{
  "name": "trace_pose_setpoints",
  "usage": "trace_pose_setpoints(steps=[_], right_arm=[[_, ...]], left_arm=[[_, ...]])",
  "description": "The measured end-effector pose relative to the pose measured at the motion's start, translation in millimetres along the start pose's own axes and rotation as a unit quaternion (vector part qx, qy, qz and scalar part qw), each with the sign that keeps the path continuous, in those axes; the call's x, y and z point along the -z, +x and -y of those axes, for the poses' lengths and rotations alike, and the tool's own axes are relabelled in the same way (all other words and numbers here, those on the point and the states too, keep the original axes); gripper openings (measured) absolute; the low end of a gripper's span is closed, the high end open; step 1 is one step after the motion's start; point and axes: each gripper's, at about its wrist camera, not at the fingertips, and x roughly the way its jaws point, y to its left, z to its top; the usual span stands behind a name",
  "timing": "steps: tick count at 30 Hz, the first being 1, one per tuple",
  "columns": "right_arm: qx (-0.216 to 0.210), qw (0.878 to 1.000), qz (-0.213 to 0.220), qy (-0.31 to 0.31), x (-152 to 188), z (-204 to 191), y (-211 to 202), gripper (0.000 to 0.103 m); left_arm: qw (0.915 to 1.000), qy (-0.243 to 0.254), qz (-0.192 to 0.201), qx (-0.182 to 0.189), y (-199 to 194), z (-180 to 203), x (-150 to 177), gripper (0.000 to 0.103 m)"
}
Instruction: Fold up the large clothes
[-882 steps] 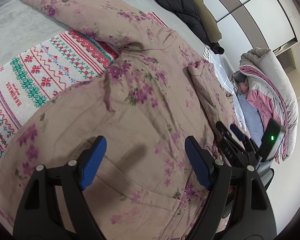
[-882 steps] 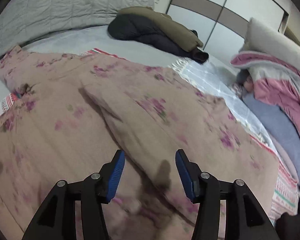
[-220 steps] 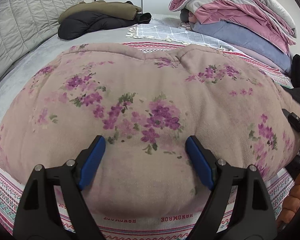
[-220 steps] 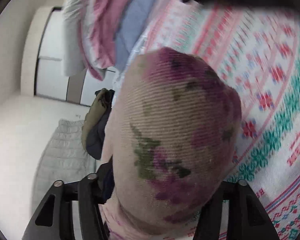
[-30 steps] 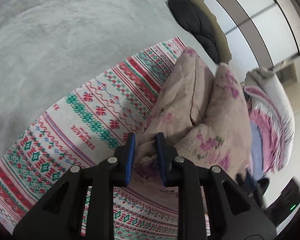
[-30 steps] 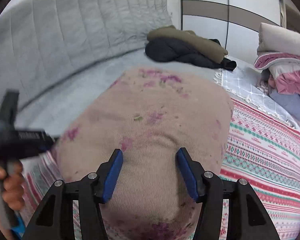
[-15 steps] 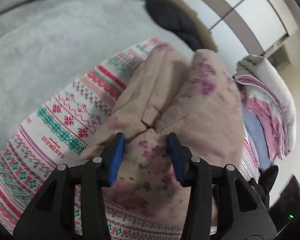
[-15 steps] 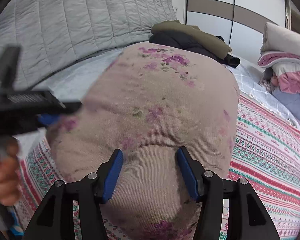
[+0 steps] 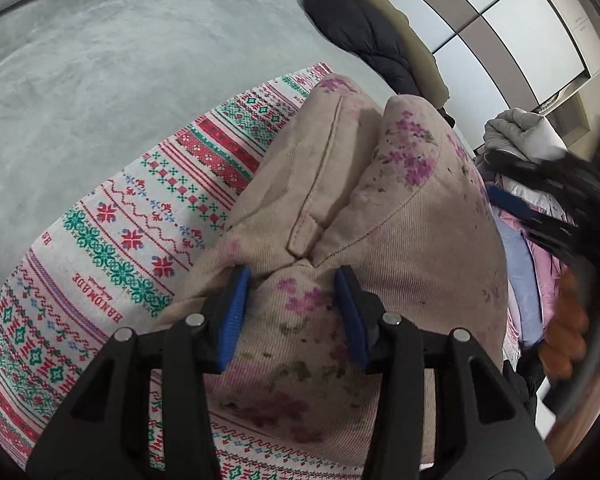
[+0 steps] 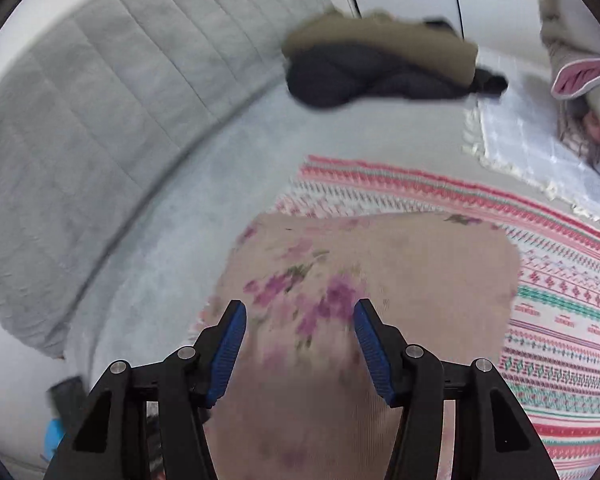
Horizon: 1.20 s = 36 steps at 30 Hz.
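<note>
Left wrist view first. Folded jacket noted: pale pink-beige corded cloth, purple flower sprigs, thick and puffy, gathered into a compact bundle with a stitched flap edge down its upper face. It is laid on the patterned blanket, near that blanket's edge, with grey sheet beyond. Left gripper is held low over the near end of the bundle. Its jaws have just been opening and are now parted, with a bulge of jacket cloth risen between the blue pads; no pinch is seen. The bundle's underside and far end are hidden. At the right edge the right gripper is smeared by motion, and its hand is cut by the frame. A dark coat and piled bedding are seen behind, the bedding partly covered.

Right wrist view next. The whole frame is blurred. The jacket is seen as a rounded block on the blanket, close to the sheet. The right gripper's fingers are spread wide, nothing is gripped, and the jacket is seen past and below them. Flower print is hardly resolved. A quilted headboard and a fringed white throw are made out. A dark shape with a blue spot at lower left cannot be identified.
</note>
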Motion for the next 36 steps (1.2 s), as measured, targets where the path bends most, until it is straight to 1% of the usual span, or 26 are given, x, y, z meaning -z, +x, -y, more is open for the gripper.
trace_pose_setpoints(steps=[1,2,3,4,5,6,8,9,11,12,13,14,15,17,18,20,23,24,26,30,33,36], right_arm=[[0.026,0.999,-0.037,-0.008,-6.4,-1.0,31.6,0.057],[0.046,0.997,-0.065,-0.020,-5.8,-1.2,63.5,0.057],[0.057,0.993,-0.096,-0.024,-1.2,0.4,95.2,0.057],[0.054,0.992,-0.114,-0.015,2.9,4.8,115.2,0.057],[0.043,0.993,-0.112,-0.005,3.0,8.0,119.4,0.057],[0.035,0.993,-0.112,0.003,0.4,10.6,117.3,0.057],[0.046,0.993,-0.108,-0.007,1.5,7.4,110.5,0.057],[0.052,0.994,-0.095,-0.014,2.2,5.1,104.7,0.057],[0.059,0.996,-0.056,-0.021,4.7,0.7,83.2,0.058],[0.056,0.998,-0.031,-0.012,10.5,0.3,64.9,0.058],[0.045,0.999,-0.014,0.000,15.5,3.1,48.9,0.058],[0.028,1.000,0.005,0.012,25.8,6.0,26.1,0.058],[0.027,0.999,0.020,0.014,37.5,8.2,6.1,0.059],[0.046,0.998,0.037,-0.008,64.8,6.1,-25.1,0.059],[0.057,0.997,0.040,-0.029,85.0,2.9,-42.3,0.059],[0.056,0.996,0.039,-0.054,117.2,0.5,-66.1,0.059],[0.046,0.997,0.038,-0.055,149.1,3.4,-92.7,0.059],[0.040,0.998,0.030,-0.049,157.9,5.8,-92.9,0.058],[0.045,0.997,0.008,-0.057,172.9,7.2,-78.8,0.055],[0.021,0.999,0.016,-0.036,181.3,12.0,-71.3,0.056],[0.036,0.998,0.012,-0.050,189.8,10.8,-58.5,0.056],[0.051,0.997,0.025,-0.052,199.1,8.3,-52.8,0.056]], left_arm=[[1.0000,0.000,0.002,-0.002,-0.5,0.2,-0.4,0.048],[0.9999,0.002,0.006,-0.009,-1.5,-0.1,-0.8,0.048],[0.9993,0.009,0.013,-0.033,-1.1,0.7,-1.8,0.048],[0.9990,0.014,0.015,-0.040,0.8,-0.9,-3.1,0.048],[0.9990,0.014,0.013,-0.040,2.9,-1.5,-3.4,0.049],[0.9992,0.014,0.011,-0.037,3.5,-1.3,-4.1,0.049],[0.9991,0.019,0.012,-0.037,1.0,1.6,-4.4,0.049],[0.9990,0.022,0.012,-0.038,0.8,2.2,-4.2,0.049],[0.9995,0.019,0.008,-0.023,1.3,-1.4,-3.9,0.050],[0.9999,0.012,0.007,-0.006,0.0,-5.3,-4.7,0.051],[0.9999,0.005,0.006,0.013,-2.3,-8.9,-6.7,0.052],[0.9996,0.000,0.005,0.027,-4.7,-11.6,-8.7,0.052],[0.9992,-0.005,0.001,0.041,-6.3,-14.6,-10.4,0.052],[0.9983,-0.018,-0.005,0.056,-7.6,-17.7,-11.3,0.052],[0.9984,-0.018,-0.005,0.054,-7.0,-16.9,-10.4,0.052],[0.9992,-0.008,-0.001,0.039,-6.0,-12.5,-7.4,0.053],[0.9997,-0.001,0.004,0.024,-5.1,-7.4,-6.5,0.053],[0.9997,-0.001,0.004,0.024,-5.3,-7.1,-6.4,0.053],[0.9998,-0.003,0.000,0.020,-3.4,-8.5,-6.5,0.054],[0.9999,-0.005,-0.003,0.015,-1.3,-11.1,-5.0,0.055],[0.9999,-0.002,-0.005,0.010,-0.2,-8.0,-3.4,0.056],[0.9999,-0.004,-0.007,0.013,0.0,-6.7,-3.3,0.057]])
